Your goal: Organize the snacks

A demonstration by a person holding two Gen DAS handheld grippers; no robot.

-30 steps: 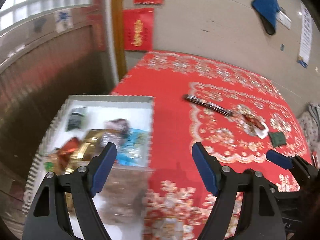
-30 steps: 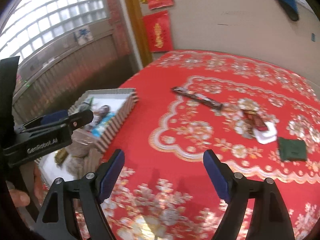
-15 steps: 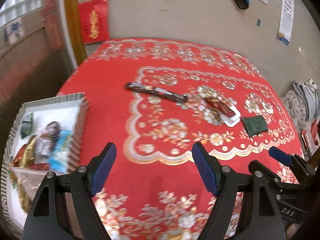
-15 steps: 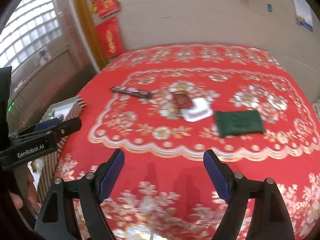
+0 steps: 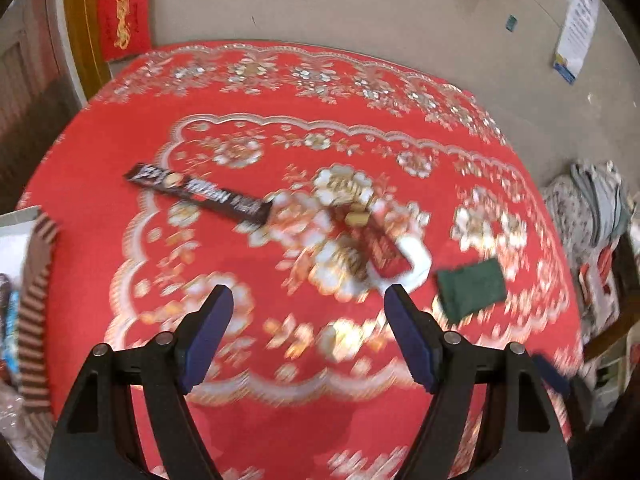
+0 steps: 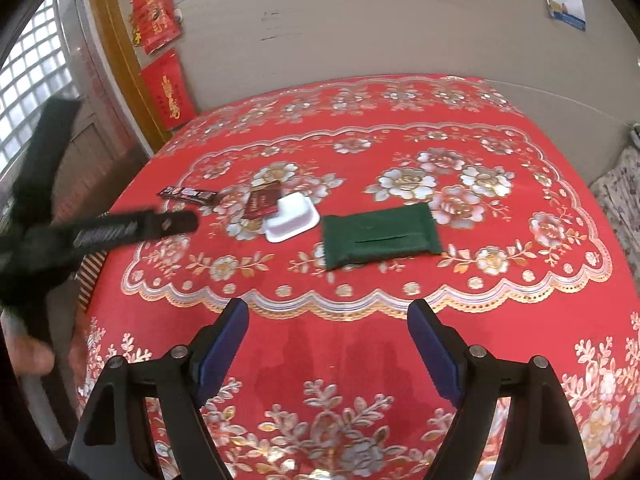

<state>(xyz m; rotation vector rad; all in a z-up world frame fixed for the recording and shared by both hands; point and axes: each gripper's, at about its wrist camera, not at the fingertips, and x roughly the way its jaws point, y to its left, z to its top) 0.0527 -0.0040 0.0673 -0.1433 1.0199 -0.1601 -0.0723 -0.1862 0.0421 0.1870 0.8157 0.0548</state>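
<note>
Both grippers are hanging over the red floral tablecloth [image 6: 360, 344] with nothing in them. The left gripper [image 5: 308, 300] is sitting with its blue pads spread wide and only cloth between them, and the right gripper [image 6: 328, 312] is doing the same, jaws apart and empty. From the left wrist view, the long dark snack bar [image 5: 198, 196] is lying up at about 11 o'clock from the fingertips, well apart from them. The red packet [image 5: 382, 250] is resting partly on the small white tray [image 5: 416, 258] at roughly 1 o'clock, fairly near the right pad, and the green pouch [image 5: 470, 288] is lying flat over at 3 o'clock. The striped-rim box [image 5: 38, 292] with wrapped snacks in it is poking in at the 9 o'clock edge. This view is pretty blurry, so labels are unreadable. From the right wrist view things are sharper: the green pouch [image 6: 380, 236] is sitting at 12 o'clock above the open fingers, the white tray [image 6: 292, 218] and red packet [image 6: 264, 200] at 11, the dark bar [image 6: 188, 195] farther out toward 10.
</note>
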